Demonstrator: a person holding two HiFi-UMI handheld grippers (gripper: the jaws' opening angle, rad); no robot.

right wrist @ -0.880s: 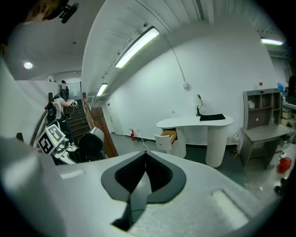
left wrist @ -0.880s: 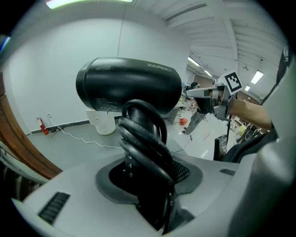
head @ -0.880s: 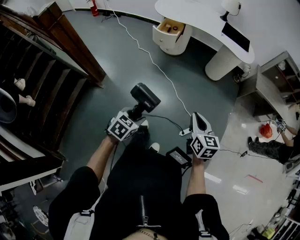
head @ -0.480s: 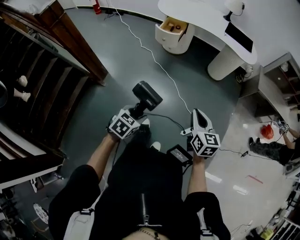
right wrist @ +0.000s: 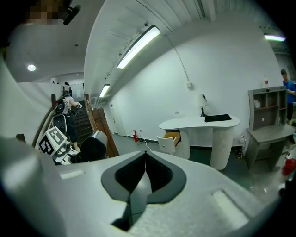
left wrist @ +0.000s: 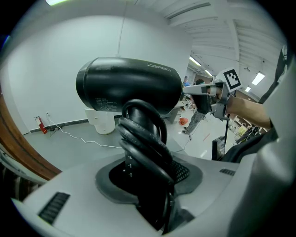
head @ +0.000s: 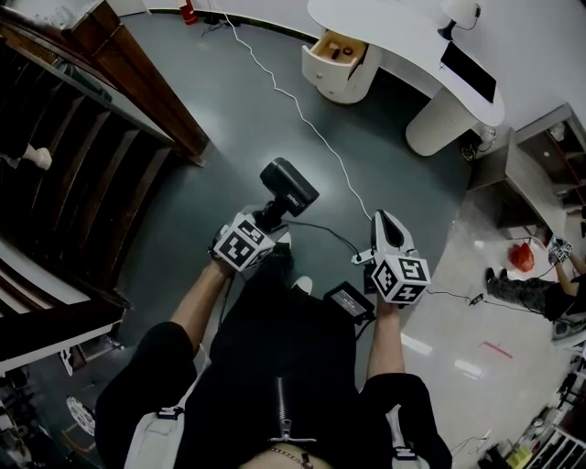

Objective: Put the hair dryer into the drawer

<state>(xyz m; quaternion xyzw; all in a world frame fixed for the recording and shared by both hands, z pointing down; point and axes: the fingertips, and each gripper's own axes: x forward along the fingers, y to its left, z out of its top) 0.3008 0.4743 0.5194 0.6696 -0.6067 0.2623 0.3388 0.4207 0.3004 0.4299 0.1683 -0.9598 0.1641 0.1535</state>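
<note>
A black hair dryer [head: 288,188] with its cord wound round the handle is clamped in my left gripper [head: 265,218], held over the dark floor. In the left gripper view the dryer's barrel [left wrist: 129,85] fills the middle, and the left gripper [left wrist: 148,159] presses on the cord-wrapped handle. My right gripper [head: 385,222] hangs to the right of it, with its jaws together and nothing in them; the right gripper [right wrist: 145,157] points towards the desk. The open drawer [head: 337,48] of the white curved desk [head: 403,23] lies far ahead; the drawer [right wrist: 172,137] also shows in the right gripper view.
A white cable [head: 302,114] runs across the floor from the wall towards my feet. A wooden staircase [head: 101,119] borders the left side. A grey shelf unit [head: 540,174] and a seated person [head: 526,284] are at the right. A black box [head: 348,300] hangs by my right hand.
Both grippers keep their pose and the left still holds the dryer. The view has drifted slightly, so the desk sits a touch higher in the picture.
</note>
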